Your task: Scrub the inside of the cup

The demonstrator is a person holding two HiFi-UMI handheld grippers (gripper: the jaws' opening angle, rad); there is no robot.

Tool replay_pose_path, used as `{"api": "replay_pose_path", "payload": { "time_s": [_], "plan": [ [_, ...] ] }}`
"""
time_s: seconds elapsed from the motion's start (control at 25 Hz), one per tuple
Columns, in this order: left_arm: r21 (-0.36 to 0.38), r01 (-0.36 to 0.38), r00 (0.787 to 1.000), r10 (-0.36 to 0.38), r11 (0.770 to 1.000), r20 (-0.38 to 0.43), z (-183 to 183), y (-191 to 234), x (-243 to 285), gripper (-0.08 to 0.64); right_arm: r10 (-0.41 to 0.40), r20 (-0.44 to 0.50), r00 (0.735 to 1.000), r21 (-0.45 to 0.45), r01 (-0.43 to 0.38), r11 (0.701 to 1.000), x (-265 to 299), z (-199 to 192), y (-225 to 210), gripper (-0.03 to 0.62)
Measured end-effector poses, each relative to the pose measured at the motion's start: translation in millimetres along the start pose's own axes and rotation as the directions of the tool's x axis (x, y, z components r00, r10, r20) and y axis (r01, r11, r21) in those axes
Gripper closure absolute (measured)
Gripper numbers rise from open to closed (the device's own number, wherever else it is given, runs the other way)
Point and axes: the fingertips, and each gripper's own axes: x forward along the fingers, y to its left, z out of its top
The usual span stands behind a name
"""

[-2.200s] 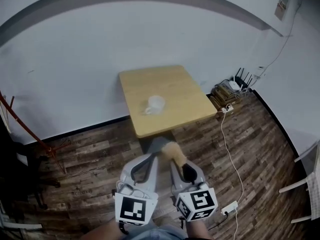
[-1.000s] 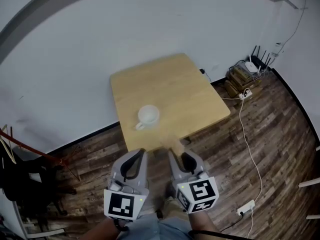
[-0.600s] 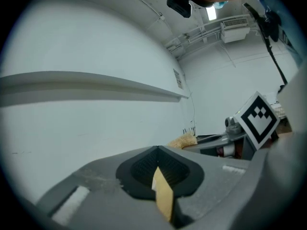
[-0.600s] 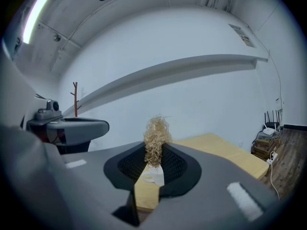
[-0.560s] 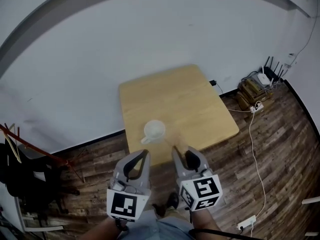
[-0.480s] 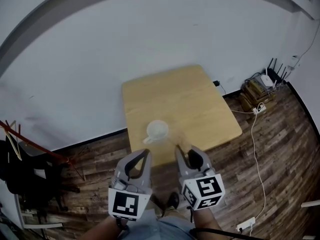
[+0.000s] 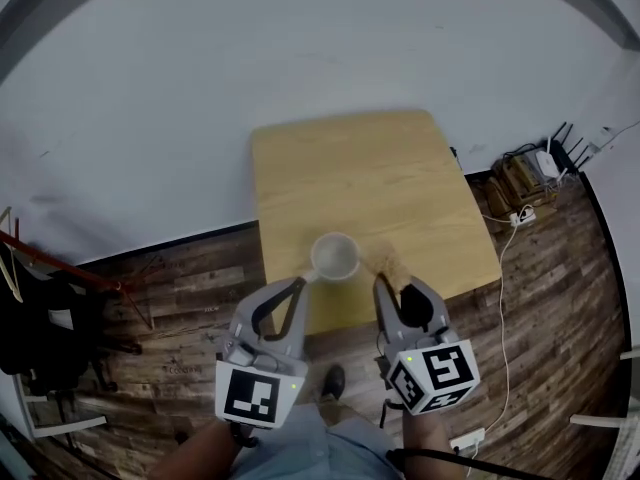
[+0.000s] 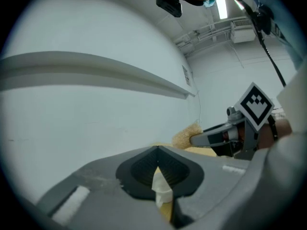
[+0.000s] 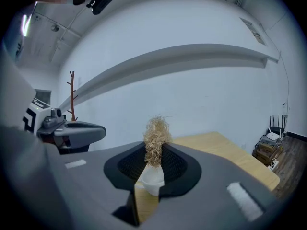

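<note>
A white cup (image 7: 335,256) stands upright near the front edge of the light wooden table (image 7: 400,178), its handle towards the front left. My left gripper (image 7: 296,286) is shut with nothing in it, its tips just short of the cup's handle. In the left gripper view the closed left gripper (image 8: 157,164) shows a sliver of the cup (image 8: 161,190) beyond it. My right gripper (image 7: 385,280) is shut on a tan fibre scrubber (image 7: 384,261), just right of the cup. In the right gripper view the scrubber (image 9: 156,138) sticks up from the jaws above the cup (image 9: 150,181).
A white wall runs behind the table. Dark wooden floor surrounds it. Boxes with a router and cables (image 7: 530,173) lie at the right. A red coat stand (image 7: 60,268) and dark furniture (image 7: 40,343) are at the left. A power strip (image 7: 465,436) lies near my right.
Both grippers have moved forward to the table's front edge. The cup, earlier well ahead of them, now sits between their tips. The scrubber stays clamped in the right gripper.
</note>
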Motion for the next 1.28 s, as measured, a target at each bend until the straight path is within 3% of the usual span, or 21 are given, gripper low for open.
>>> {"api": "replay_pose_path", "payload": {
  "time_s": [0.2,0.56,0.76,0.88,1.08,1.28],
  "plan": [
    [-0.055,0.044,0.999,-0.046,0.998,-0.029,-37,19,24,0.538,0.029,-0.054,0.998,-0.024,-0.030,0.999,24,-10,6,0.515],
    [-0.021,0.179,0.984,-0.179,0.984,-0.014,-110,20,44,0.531,0.052,-0.110,0.993,-0.020,-0.054,0.998,43,-34,6,0.515],
    [-0.060,0.249,0.968,-0.250,0.967,-0.001,-161,15,50,0.408,0.060,-0.154,0.986,-0.025,-0.064,0.998,50,-58,10,0.515],
    [-0.062,0.290,0.957,-0.289,0.955,0.017,-187,18,66,0.393,0.072,-0.175,0.982,-0.014,-0.076,0.997,55,-74,12,0.515],
    [-0.067,0.353,0.936,-0.352,0.933,0.024,-182,8,83,0.391,0.066,-0.180,0.982,-0.008,-0.068,0.998,55,-77,9,0.515],
    [-0.048,0.411,0.910,-0.413,0.911,-0.044,-184,-6,89,0.391,0.054,-0.179,0.982,-0.005,-0.056,0.998,54,-77,6,0.515]
  ]
}}
